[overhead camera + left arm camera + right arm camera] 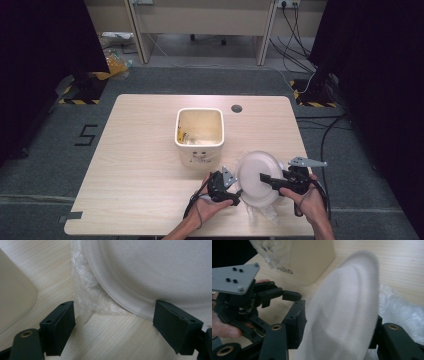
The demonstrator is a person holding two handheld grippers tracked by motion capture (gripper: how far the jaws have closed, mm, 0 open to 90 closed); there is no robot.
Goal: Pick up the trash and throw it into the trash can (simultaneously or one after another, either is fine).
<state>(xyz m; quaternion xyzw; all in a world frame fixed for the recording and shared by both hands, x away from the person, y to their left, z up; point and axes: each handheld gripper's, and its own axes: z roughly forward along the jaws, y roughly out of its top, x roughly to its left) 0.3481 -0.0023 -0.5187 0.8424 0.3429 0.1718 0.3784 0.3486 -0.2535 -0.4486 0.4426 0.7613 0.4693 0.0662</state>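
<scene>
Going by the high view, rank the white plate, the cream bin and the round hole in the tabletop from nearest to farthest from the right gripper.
1. White plate: gripped in the right gripper, at the table's near right.
2. Cream bin: beyond the plate, mid-table, to the left.
3. Round hole: near the table's far edge, behind the bin.

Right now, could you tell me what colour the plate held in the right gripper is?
The plate is plain white, clearest in the right gripper view.

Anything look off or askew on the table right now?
The white paper plate is tipped up, not flat: the right gripper is shut on its rim. Crumpled clear plastic wrap lies loose beneath it. The left gripper is open beside it. The cream bin stands upright.
</scene>
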